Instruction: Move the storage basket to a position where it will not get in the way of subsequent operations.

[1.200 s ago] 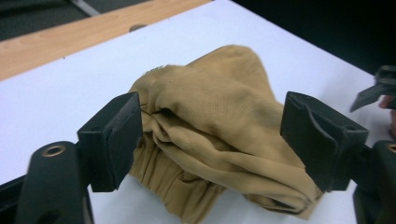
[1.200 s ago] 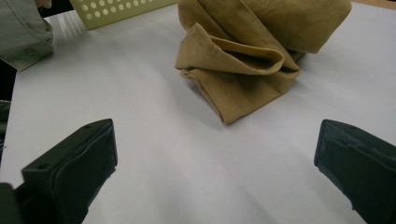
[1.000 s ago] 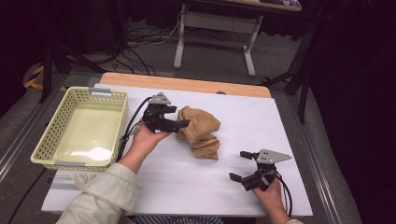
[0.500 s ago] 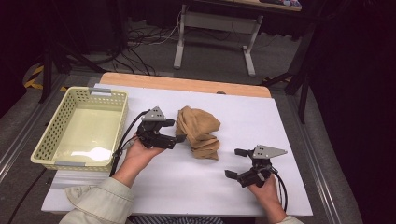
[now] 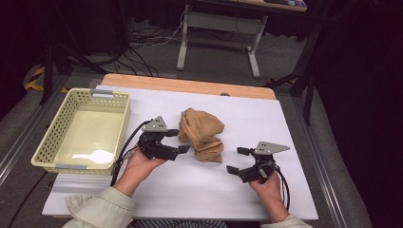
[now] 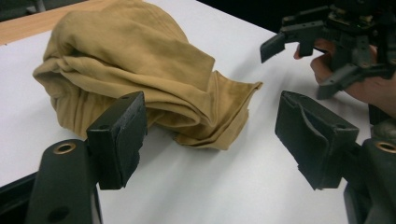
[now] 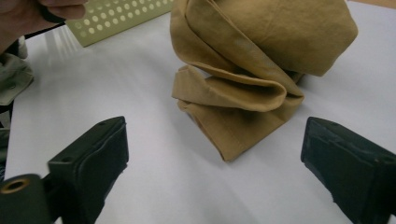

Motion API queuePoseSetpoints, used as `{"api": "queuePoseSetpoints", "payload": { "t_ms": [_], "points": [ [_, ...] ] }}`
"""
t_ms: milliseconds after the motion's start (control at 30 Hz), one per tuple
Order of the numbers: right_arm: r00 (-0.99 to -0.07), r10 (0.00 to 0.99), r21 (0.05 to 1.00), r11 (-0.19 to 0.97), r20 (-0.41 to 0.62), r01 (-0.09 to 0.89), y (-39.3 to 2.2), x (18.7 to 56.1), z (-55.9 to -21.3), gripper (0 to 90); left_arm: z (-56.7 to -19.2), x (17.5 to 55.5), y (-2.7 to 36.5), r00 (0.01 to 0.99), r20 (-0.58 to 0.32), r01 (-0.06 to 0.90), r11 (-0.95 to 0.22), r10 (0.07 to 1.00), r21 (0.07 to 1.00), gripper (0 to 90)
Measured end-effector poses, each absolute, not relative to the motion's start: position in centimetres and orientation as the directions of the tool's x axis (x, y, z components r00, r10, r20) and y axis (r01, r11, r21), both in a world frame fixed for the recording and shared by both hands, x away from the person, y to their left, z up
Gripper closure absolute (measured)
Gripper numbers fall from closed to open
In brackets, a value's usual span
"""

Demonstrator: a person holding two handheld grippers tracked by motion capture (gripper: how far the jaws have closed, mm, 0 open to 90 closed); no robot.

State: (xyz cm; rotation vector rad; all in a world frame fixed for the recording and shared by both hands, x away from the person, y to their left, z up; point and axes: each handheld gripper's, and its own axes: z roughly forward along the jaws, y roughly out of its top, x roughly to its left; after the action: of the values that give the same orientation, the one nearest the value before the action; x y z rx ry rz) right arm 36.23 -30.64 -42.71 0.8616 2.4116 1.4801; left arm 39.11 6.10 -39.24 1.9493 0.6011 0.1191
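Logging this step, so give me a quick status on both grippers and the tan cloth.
Left gripper open, jaws just closing, beside crumpled tan cloth, not gripping. Right gripper open, short of it. Nothing in the way.

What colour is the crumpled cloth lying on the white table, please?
The crumpled cloth is plain tan; the left gripper view shows it best.

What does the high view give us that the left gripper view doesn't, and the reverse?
High view alone: the yellow basket at the table's left, the left gripper as a whole beside the cloth, both forearms, the floor and desk legs beyond. Left gripper view alone: its own open pads close up, with the cloth's folded edge ahead of them, untouched. Both: the tan cloth bunched on the white table, and the right gripper, jaws open, empty.
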Motion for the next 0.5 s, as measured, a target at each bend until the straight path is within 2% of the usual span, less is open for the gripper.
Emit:
{"api": "queuePoseSetpoints", "payload": {
  "t_ms": [100, 500],
  "points": [
    [-0.81, 0.571, 0.858, 0.34, 0.136, 0.385, -30.4, 36.7, -42.5, 15.6, -39.7, 38.7, 6.1, 0.87, -0.186, 0.363, -0.339, 0.456, 0.868, 26.6],
    [-0.787, 0.609, 0.817, 0.4, 0.101, 0.415, -28.5, 40.2, -41.7, 24.4, -40.3, 37.5, 5.8, 0.89, -0.155, 0.335, -0.388, 0.428, 0.859, 27.6]
  ]
}}
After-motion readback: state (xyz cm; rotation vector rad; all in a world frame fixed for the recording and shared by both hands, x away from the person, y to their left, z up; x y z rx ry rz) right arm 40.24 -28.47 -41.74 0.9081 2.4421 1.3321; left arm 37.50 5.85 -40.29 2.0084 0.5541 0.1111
